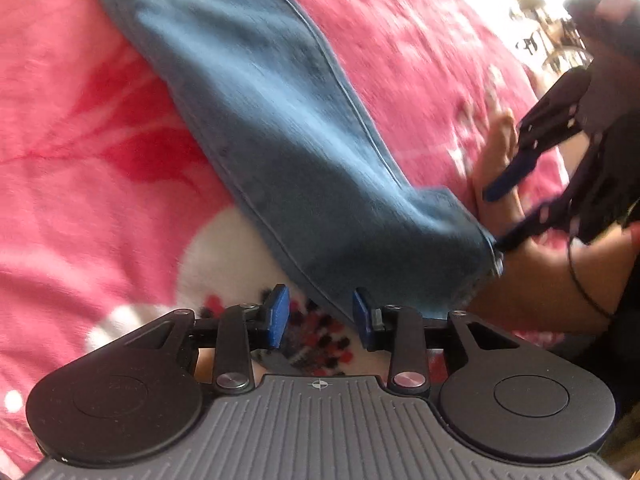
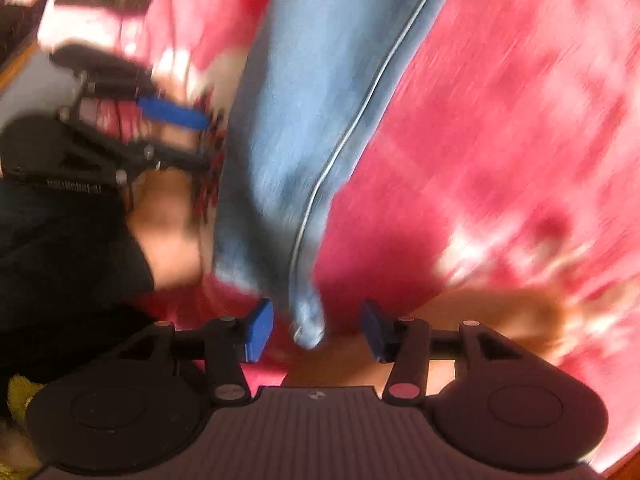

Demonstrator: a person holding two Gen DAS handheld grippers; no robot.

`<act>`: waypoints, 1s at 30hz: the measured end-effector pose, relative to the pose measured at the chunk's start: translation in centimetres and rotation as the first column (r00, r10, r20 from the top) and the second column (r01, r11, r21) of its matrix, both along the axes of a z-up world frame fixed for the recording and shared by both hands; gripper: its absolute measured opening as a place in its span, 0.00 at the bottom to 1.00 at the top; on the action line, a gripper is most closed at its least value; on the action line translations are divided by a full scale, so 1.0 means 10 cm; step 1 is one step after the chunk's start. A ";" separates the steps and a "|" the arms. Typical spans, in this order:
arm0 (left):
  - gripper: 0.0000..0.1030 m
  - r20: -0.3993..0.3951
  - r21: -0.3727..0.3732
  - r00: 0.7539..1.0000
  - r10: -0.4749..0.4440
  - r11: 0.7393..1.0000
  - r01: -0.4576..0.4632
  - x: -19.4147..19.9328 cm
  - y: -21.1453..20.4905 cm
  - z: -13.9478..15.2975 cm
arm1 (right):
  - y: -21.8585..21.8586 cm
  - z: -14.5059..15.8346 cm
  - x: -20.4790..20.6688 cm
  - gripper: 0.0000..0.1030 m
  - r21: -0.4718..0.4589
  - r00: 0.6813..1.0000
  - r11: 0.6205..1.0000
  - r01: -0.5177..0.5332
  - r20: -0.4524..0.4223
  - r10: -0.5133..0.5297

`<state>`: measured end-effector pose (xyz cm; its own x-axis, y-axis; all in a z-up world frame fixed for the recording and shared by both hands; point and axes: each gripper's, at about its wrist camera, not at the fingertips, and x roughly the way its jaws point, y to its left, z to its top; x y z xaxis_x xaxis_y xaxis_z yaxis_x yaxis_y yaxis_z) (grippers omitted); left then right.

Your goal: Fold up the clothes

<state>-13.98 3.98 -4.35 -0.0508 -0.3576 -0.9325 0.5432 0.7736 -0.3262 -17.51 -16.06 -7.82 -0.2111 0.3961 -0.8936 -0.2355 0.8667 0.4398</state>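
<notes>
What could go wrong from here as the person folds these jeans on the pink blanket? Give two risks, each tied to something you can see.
1. Both grippers, left and right, stand open, so the jeans are unheld and the fold may slump.
2. A bare foot lies beside the jeans' end; a closing gripper could pinch it or snag the blanket.

Blue jeans, pink-and-white blanket
</notes>
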 end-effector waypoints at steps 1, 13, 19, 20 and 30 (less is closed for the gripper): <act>0.36 0.005 0.002 1.000 0.009 1.000 -0.009 0.02 0.00 0.01 | -0.08 0.07 0.13 0.50 0.009 0.998 0.998 0.061 0.032 -0.061; 0.36 0.088 0.052 0.993 0.080 0.995 -0.084 0.18 0.14 0.05 | -0.28 0.37 1.31 0.49 0.054 0.881 0.936 0.347 0.324 -0.345; 0.36 0.097 0.028 0.987 0.124 0.991 -0.128 0.16 0.14 -0.06 | 0.79 0.46 1.72 0.49 0.027 0.854 0.997 0.067 0.515 -0.071; 0.36 0.100 0.021 0.986 0.135 0.990 -0.138 0.15 0.14 -0.08 | 0.93 0.42 1.81 0.48 0.027 0.860 0.998 0.059 0.505 -0.065; 0.36 0.173 -0.015 0.972 0.160 0.987 -0.160 0.04 0.05 -0.14 | 1.49 -0.06 2.07 0.41 -0.054 0.906 0.996 0.067 0.421 -0.038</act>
